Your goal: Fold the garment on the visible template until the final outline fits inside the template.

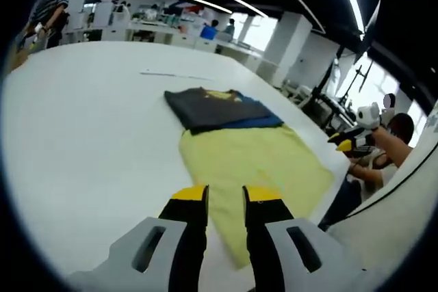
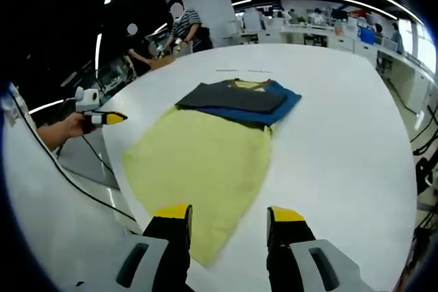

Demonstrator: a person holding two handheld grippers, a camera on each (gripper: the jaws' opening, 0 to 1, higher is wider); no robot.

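A yellow garment [image 1: 256,162] [image 2: 198,162] lies spread flat on the white table [image 1: 89,135] [image 2: 342,141], reaching its edge. Beyond it, a folded dark grey garment [image 1: 205,106] [image 2: 236,97] rests on a folded blue one [image 1: 263,120] [image 2: 284,104]. My left gripper [image 1: 226,200] hovers over the yellow garment's near corner, jaws a narrow gap apart with nothing between them; it also shows in a hand [image 2: 102,118] off the table's edge. My right gripper [image 2: 229,217] is open above the yellow garment's near hem, and appears again beside the table [image 1: 352,143].
Thin line marks [image 1: 178,74] [image 2: 239,71] run across the table beyond the folded stack. People stand at the far table edge [image 2: 181,29] [image 1: 51,5]. A cable [image 2: 82,182] trails off the table's side. Desks and equipment line the back of the room.
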